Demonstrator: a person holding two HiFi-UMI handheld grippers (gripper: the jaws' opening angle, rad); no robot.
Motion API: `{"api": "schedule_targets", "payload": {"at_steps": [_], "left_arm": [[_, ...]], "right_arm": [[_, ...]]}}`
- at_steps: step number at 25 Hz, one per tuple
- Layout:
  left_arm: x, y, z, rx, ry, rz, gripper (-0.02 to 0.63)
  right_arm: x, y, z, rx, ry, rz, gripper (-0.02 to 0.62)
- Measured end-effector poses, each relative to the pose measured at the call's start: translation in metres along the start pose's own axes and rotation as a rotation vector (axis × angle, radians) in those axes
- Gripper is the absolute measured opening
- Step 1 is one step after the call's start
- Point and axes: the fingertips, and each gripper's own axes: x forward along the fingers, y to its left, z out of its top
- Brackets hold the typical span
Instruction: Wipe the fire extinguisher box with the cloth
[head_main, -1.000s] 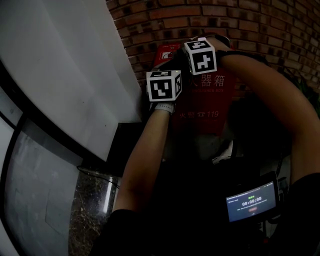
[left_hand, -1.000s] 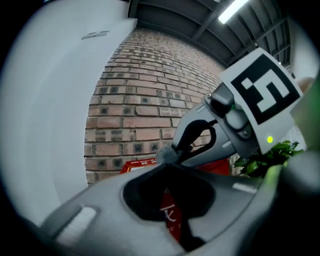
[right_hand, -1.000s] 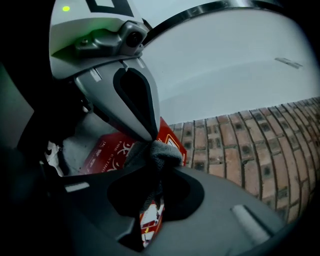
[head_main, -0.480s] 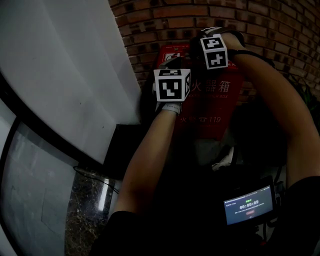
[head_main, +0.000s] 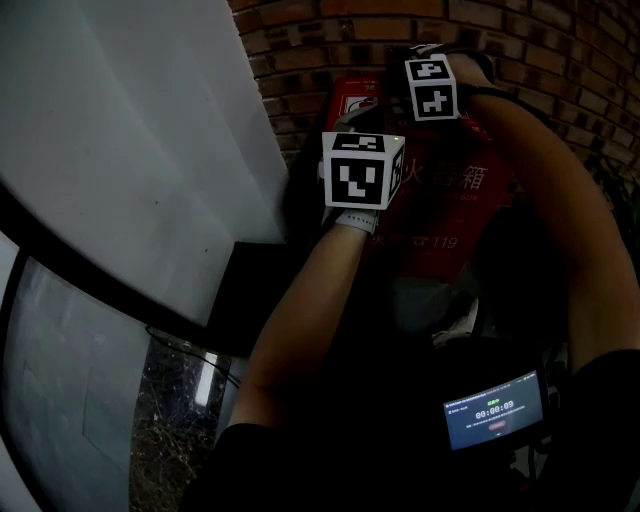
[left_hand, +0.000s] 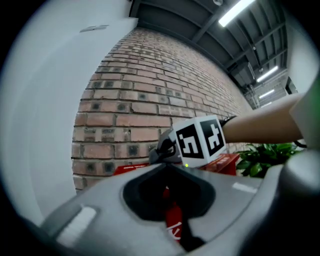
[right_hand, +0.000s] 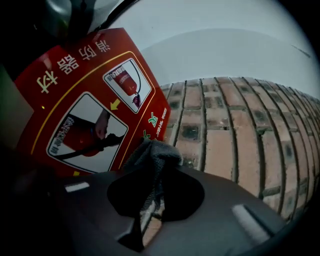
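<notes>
I have the dark grey knitted cloth (right_hand: 150, 150) pinched in my right claw (right_hand: 155, 172), its jaws closed on a bunched fold that pokes out past the tips. My left claw (left_hand: 167, 167) has its jaws together with nothing in them; only a sliver of red shows through the slot behind the tips.

Both claws are up at the top of the red metal fire extinguisher box (head_main: 445, 215), which stands against the far red-brown brick wall (head_main: 560, 50), with a plain white panel (head_main: 120, 150) to its left. My left claw sits nearer and further left than the right, and both are in front of the box's upper part.

In the right gripper view the cloth's tip lies at the edge of the box's printed face, by the corner where the red sheet meets the bricks. It looks to be touching or just beside that edge, but I cannot be sure of contact.

I judge the wiping to be at the top edge. No streak or clean patch shows, so I cannot say how much is done. The lettered front below likely remains.
</notes>
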Motion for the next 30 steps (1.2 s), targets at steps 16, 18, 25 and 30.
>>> {"api": "schedule_targets", "payload": {"at_steps": [16, 18, 25, 30], "left_arm": [[-0.002, -0.004, -0.002, -0.015, -0.013, -0.01, 0.0], [-0.007, -0.006, -0.003, -0.022, -0.006, -0.008, 0.0], [-0.021, -0.006, -0.008, -0.011, 0.013, 0.026, 0.0], [-0.042, -0.011, -0.004, -0.001, 0.025, 0.052, 0.0]], "right_arm": [[-0.025, 0.02, 0.016, 0.025, -0.06, 0.063, 0.032], [-0.035, 0.025, 0.023, 0.019, -0.072, 0.069, 0.032], [-0.072, 0.045, 0.038, 0.0, -0.089, 0.11, 0.032], [-0.104, 0.06, 0.052, -0.025, -0.107, 0.138, 0.032]]}}
